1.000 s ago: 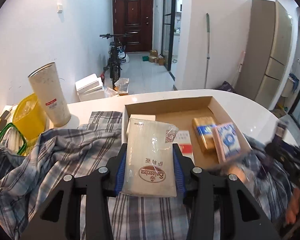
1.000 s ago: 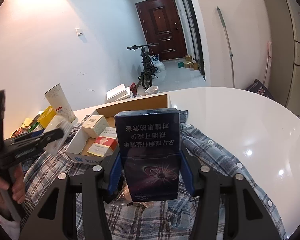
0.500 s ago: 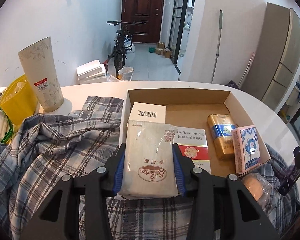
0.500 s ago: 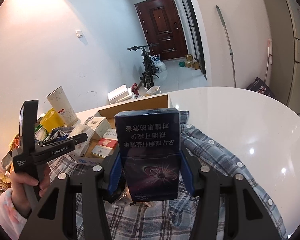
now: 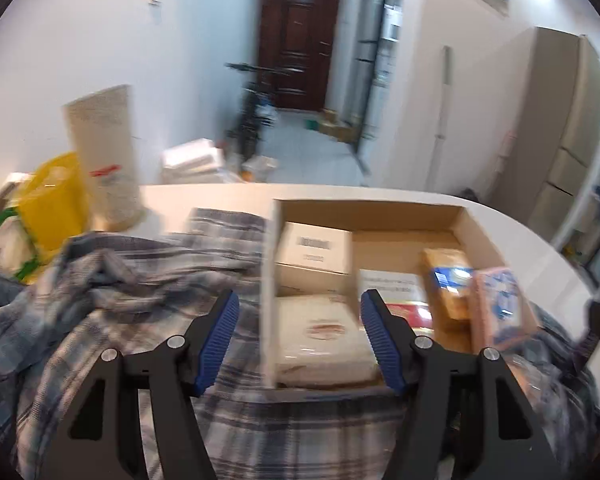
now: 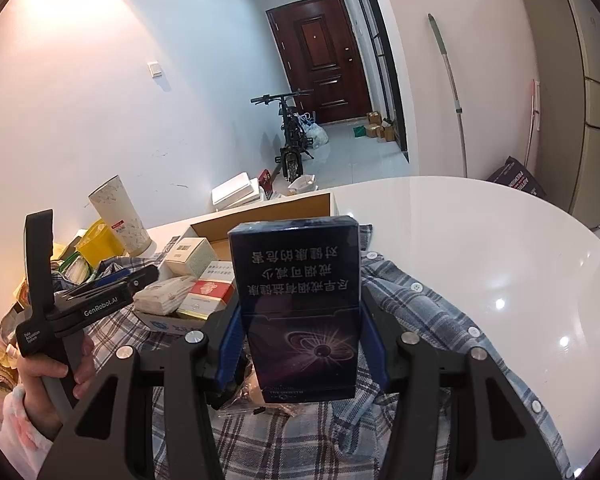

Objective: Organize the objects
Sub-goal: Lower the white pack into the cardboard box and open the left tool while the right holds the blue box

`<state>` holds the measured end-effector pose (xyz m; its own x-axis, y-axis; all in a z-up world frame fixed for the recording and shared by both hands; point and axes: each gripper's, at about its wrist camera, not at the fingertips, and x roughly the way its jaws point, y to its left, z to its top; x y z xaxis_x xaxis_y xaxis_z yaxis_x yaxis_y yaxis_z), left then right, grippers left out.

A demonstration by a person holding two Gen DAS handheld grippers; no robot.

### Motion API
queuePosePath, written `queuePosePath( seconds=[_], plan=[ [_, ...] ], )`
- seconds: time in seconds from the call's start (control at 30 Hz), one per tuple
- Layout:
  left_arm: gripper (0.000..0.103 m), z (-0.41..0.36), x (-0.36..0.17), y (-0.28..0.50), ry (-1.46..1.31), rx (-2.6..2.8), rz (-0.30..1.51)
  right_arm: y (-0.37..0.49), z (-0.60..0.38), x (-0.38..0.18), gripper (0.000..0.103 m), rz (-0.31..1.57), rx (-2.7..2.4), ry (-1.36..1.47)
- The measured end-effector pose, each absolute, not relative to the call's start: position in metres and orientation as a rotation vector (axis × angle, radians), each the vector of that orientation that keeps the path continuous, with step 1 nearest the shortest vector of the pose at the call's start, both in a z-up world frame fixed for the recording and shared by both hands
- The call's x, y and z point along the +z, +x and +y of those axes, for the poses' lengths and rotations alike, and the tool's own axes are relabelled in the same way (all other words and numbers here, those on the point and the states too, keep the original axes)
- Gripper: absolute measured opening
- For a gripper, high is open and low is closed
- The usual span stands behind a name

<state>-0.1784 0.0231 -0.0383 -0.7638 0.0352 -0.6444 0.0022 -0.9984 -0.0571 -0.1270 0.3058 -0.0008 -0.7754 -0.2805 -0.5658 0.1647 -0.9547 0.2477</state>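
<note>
We see the left gripper point(image 5: 298, 334) with its blue-padded jaws opening, spread above the near left corner of the shallow brown cardboard box point(image 5: 364, 210). The pale flat packet with a red oval logo point(image 5: 324, 334) lies in that corner of the box, between the pads but touched by neither. Just beyond it in the box sits a white carton with a barcode point(image 5: 314, 250). To the right lie a red and white pack point(image 5: 398, 292), a gold pack with a blue label point(image 5: 448, 280) and a pink packet with blue print point(image 5: 500, 304); this view is blurred, so finer detail escapes us.

The right gripper point(image 6: 300, 332) pinches a dark blue cigarette pack with a purple swirl point(image 6: 300, 300), held upright with its lettering upside down, above the blue and white plaid shirt point(image 6: 416, 300) spread on the white round table point(image 6: 480, 232). The box lies to its far left, and there we see the person's hand point(image 6: 48, 372) around the left gripper's handle.

Left of the box stand a tall pale paper cup point(image 5: 104, 156) and a yellow bag point(image 5: 54, 196).
</note>
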Motion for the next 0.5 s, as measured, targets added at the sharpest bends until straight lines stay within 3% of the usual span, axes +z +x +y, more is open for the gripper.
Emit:
queuePosePath(
  seconds=[0.1,0.23,0.5],
  plan=[
    [0.066,0.021,-0.043,-0.181,-1.138,3.019,-0.001,-0.126,0.304,-0.001,0.05,-0.251,-2.76,0.905],
    [0.061,0.015,-0.044,-0.181,-1.159,2.976,-0.07,-0.128,0.306,-0.002,0.051,-0.254,-2.773,0.913],
    [0.057,0.034,-0.065,-0.185,-1.231,2.915,0.077,-0.127,0.309,0.001,0.05,-0.262,-2.772,0.894]
  ],
)
